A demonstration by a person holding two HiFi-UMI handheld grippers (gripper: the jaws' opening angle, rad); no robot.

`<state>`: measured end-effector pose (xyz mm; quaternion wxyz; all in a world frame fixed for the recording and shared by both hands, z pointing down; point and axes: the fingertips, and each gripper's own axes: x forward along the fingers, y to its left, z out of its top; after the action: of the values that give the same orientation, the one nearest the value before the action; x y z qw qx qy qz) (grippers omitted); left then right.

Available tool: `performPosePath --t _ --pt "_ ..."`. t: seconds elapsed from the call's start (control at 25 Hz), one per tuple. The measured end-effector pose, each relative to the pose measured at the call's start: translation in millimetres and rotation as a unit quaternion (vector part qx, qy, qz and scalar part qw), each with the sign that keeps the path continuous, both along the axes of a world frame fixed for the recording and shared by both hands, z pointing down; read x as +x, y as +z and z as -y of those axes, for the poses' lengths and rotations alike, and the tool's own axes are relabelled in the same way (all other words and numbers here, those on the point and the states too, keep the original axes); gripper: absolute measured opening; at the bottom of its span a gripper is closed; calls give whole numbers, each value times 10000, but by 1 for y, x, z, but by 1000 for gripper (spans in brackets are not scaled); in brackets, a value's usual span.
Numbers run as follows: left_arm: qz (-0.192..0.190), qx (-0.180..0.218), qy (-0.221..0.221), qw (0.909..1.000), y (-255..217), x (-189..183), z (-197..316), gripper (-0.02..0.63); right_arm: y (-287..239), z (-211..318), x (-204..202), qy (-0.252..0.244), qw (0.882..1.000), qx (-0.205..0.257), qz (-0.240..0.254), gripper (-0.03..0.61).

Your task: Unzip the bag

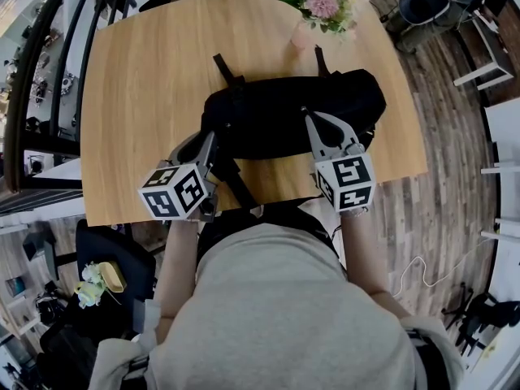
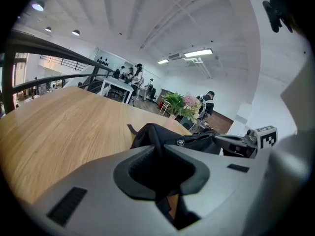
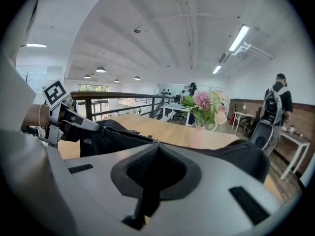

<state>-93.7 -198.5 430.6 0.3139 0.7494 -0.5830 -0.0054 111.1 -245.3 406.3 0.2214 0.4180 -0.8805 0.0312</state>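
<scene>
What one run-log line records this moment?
left claw: shut on black bag end | right claw: shut on zipper pull | black bag: on wooden table

We count one black bag (image 1: 284, 112), one worktop (image 1: 146, 96) and one bunch of flowers (image 1: 321, 2). We count two claws, the left claw (image 1: 211, 139) and the right claw (image 1: 308, 115), and two marker cubes, the left cube (image 1: 173, 190) and the right cube (image 1: 345, 181). Two straps (image 1: 225, 69) show at the bag's far side.

Office loft — desks (image 2: 114, 84), railing (image 3: 123, 96), chairs (image 1: 422, 2)
</scene>
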Motion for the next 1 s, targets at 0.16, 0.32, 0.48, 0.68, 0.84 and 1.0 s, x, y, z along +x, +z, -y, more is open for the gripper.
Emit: performPosePath --t 0.16,0.32,0.48,0.68,0.84,1.0 --pt "17 30 -142 9999 0 0 0 60 0 4 7 98 9998 -115 157 11" --pt "277 106 -276 9992 -1 0 0 60 -2 4 5 0 9992 -192 348 9" --pt "625 297 -407 9968 -6 -1 0 91 -2 4 7 -33 9981 -252 566 9" --pt "1182 861 13 9892 -34 11 5 211 -5 6 3 -124 9967 -290 747 9" --pt "1694 1206 552 9766 -55 40 12 224 -7 8 3 -212 9958 -319 828 9" --pt "2100 1456 1254 9586 -65 86 23 224 -6 9 2 -275 9942 -389 965 9"
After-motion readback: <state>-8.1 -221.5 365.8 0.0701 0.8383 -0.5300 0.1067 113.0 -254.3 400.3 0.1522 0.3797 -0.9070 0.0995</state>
